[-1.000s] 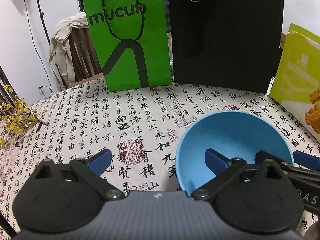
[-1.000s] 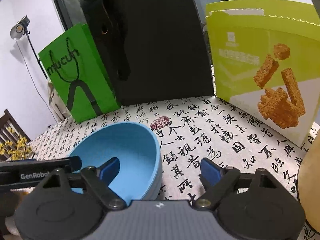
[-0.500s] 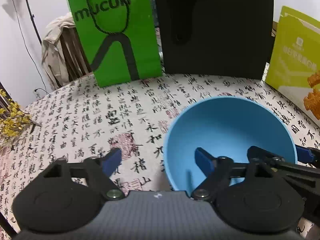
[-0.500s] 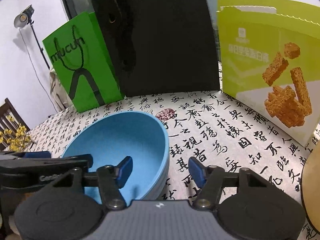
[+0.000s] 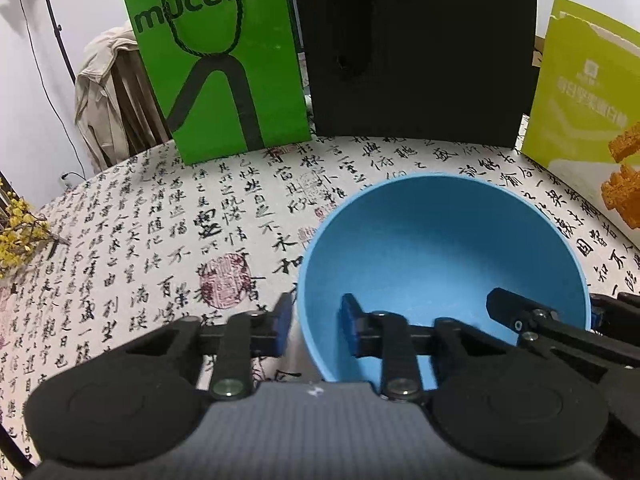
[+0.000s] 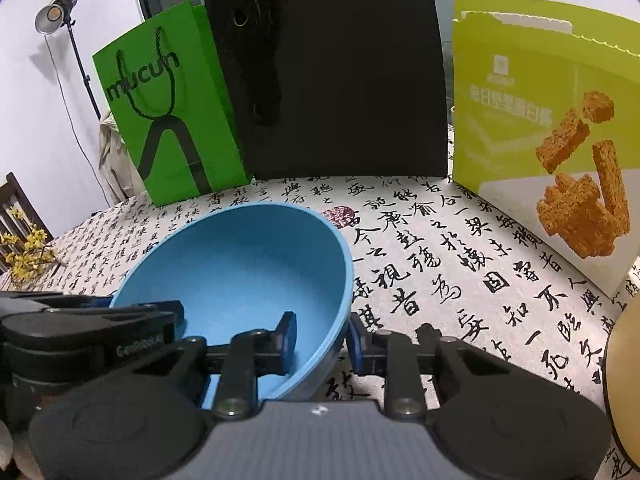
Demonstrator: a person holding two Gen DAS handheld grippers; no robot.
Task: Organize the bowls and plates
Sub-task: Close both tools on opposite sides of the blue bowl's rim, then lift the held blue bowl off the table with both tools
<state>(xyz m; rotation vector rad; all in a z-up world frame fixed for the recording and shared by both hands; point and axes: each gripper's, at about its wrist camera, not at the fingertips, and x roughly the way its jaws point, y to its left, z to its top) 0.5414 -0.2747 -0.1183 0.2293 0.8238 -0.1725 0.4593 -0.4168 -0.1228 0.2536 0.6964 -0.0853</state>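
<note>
Green bag (image 5: 224,60), black bag (image 5: 416,48) and snack box (image 6: 548,128) line the frame's top. Blue bowl (image 5: 440,264) sits lower centre, mouth upward; my left gripper (image 5: 316,326) and right gripper (image 6: 322,338) have just closed, clamping opposite rims.

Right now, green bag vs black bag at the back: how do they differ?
The green bag carries "mucun" lettering and a dark rope handle; the black bag looks plain. The black bag is wider and taller than the green bag. The green bag stands left of the black bag. Both stand upright on the tablecloth.
</note>
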